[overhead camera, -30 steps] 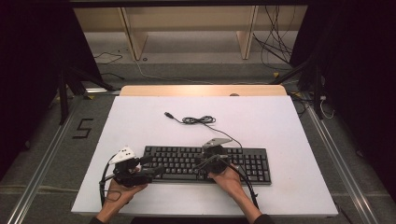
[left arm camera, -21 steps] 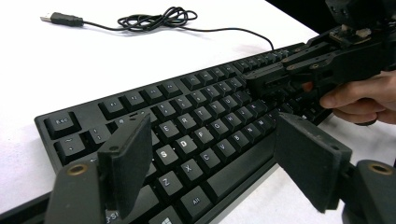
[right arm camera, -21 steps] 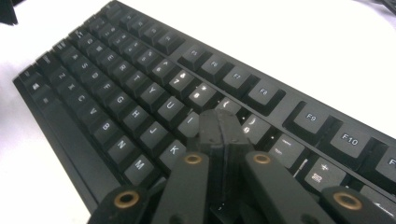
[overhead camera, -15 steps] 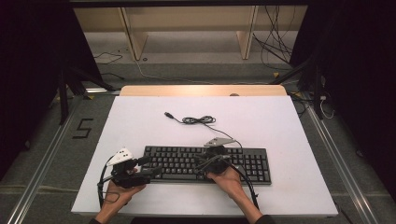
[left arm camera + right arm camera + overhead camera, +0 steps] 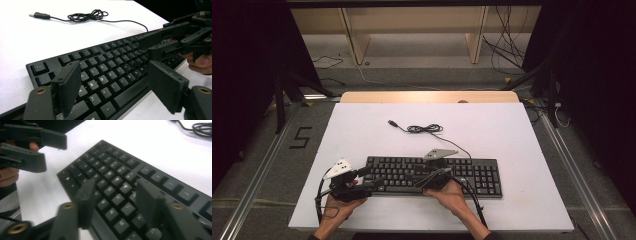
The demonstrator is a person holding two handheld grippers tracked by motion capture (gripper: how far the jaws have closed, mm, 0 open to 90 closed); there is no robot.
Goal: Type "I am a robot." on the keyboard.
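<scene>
Hovering over the keyboard [image 5: 432,175], which lies flat at the near middle of the table [image 5: 512,130], I keep my left gripper [image 5: 113,87] at its left end and my right gripper [image 5: 116,200] over its middle, both with jaws spread apart and grasping nothing, I judge so that each can come down on the keys from its own side. Its cable [image 5: 424,129] lies coiled behind it, out of my way. Since a second ago my right gripper has dropped slightly nearer me over the keys, while the keyboard has not shifted
</scene>
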